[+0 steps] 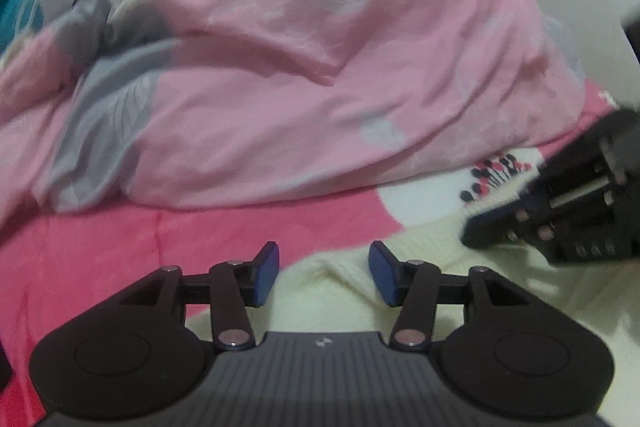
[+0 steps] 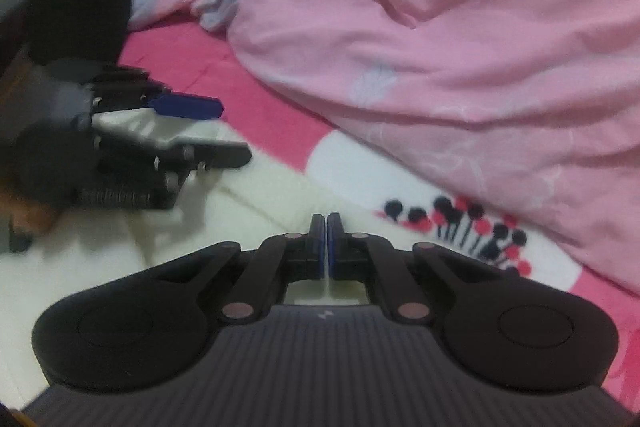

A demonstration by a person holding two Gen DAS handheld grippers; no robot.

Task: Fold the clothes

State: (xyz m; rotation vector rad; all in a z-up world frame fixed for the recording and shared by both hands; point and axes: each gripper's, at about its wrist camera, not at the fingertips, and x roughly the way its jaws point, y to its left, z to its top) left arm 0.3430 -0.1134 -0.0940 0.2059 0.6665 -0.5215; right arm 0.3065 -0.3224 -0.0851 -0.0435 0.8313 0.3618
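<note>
Ahead, the heaped pink quilt walls off the far side of the bed. Low, flat room lies in front of it on the bright pink sheet and the cream garment. The left claw and right claw sit near each other, crowding that strip.

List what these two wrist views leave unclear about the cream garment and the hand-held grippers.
- Cream garment: its type and outline; both views cut it off and the left hand-held gripper covers part.
- Right hand-held gripper: jaws closed, but whether any fabric is pinched is not visible in its own view; in the left wrist view it is blurred at the frame edge.
- Pink duvet: hides the bed behind it in both views.
</note>
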